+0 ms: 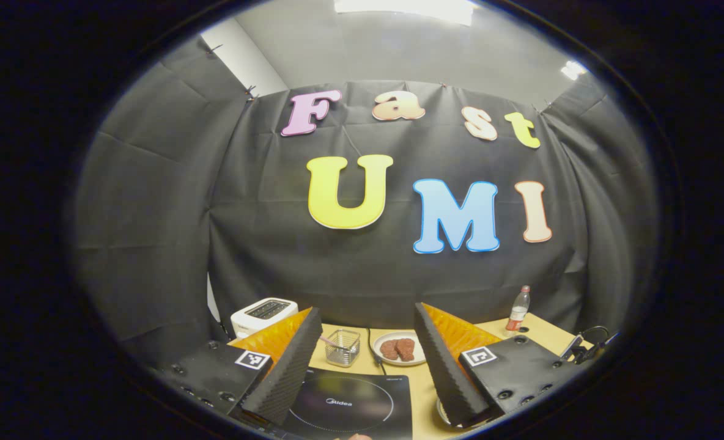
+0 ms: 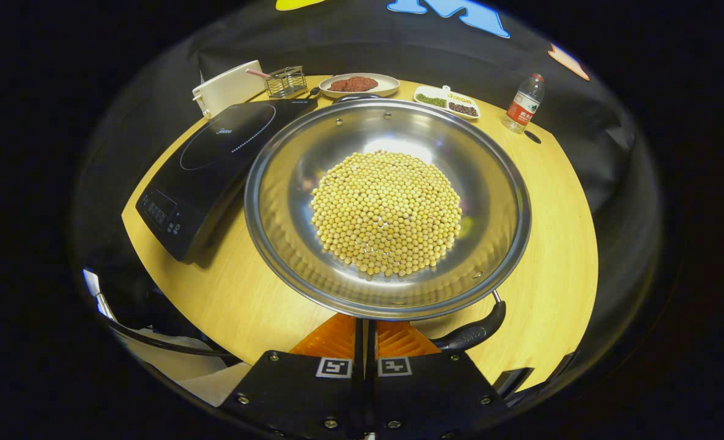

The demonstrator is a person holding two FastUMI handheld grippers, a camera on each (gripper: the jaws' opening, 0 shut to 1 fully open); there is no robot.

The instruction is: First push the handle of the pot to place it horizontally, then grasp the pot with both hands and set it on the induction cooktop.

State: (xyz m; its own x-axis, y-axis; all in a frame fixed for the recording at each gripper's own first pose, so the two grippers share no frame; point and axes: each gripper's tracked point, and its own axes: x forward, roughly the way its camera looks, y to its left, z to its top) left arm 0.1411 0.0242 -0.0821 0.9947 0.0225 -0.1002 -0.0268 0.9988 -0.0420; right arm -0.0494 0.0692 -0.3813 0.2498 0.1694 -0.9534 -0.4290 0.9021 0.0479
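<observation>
Right gripper (image 2: 365,330) closed empty at pot's (image 2: 386,201) near rim beside its handle (image 2: 469,333), left gripper (image 1: 362,366) spread wide above cooktop (image 2: 206,162), pot of beans on table (image 2: 551,256) right of cooktop; handle push looks underway, lift pending.

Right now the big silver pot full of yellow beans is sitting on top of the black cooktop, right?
Not quite. In the right gripper view the pot of yellow beans sits on the wooden table, beside the black induction cooktop, not on it.
</observation>
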